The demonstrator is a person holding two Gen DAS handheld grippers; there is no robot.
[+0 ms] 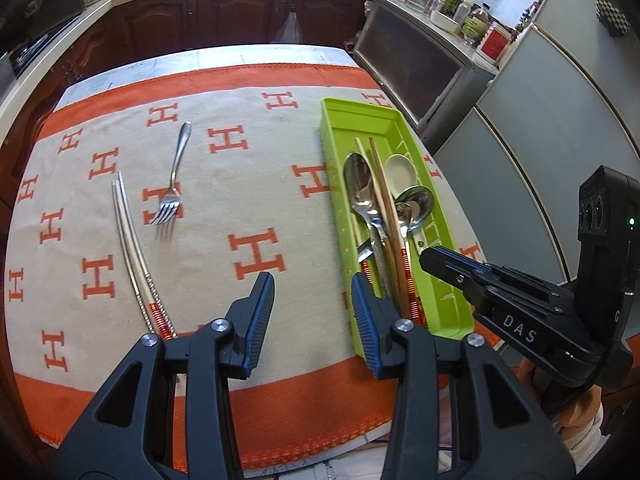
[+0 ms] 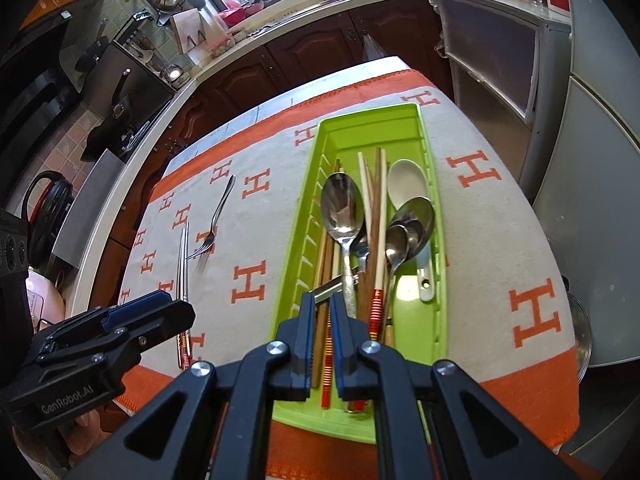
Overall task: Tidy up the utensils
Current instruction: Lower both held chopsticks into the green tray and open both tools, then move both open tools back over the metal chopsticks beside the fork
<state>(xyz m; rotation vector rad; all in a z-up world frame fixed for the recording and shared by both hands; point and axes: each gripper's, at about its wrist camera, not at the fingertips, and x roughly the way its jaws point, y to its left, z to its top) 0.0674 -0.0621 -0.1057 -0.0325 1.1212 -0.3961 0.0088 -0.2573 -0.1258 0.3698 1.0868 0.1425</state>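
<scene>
Lettering "GenRobot.AI" stands on my left gripper (image 2: 160,308) at lower left of the right wrist view, and "DAS" on my right gripper (image 1: 436,258). My left jaws are wide apart and hold nothing. My right jaws are almost together over the green tray (image 2: 438,216); whether they grip I cannot tell. The fork (image 1: 173,184) and metal chopsticks (image 1: 132,248) lie on the cloth with orange "H" marks (image 1: 260,168).

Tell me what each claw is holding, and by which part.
Left claw: open, nothing held. Right claw: nearly closed above the tray; whether it grips anything cannot be told.
</scene>
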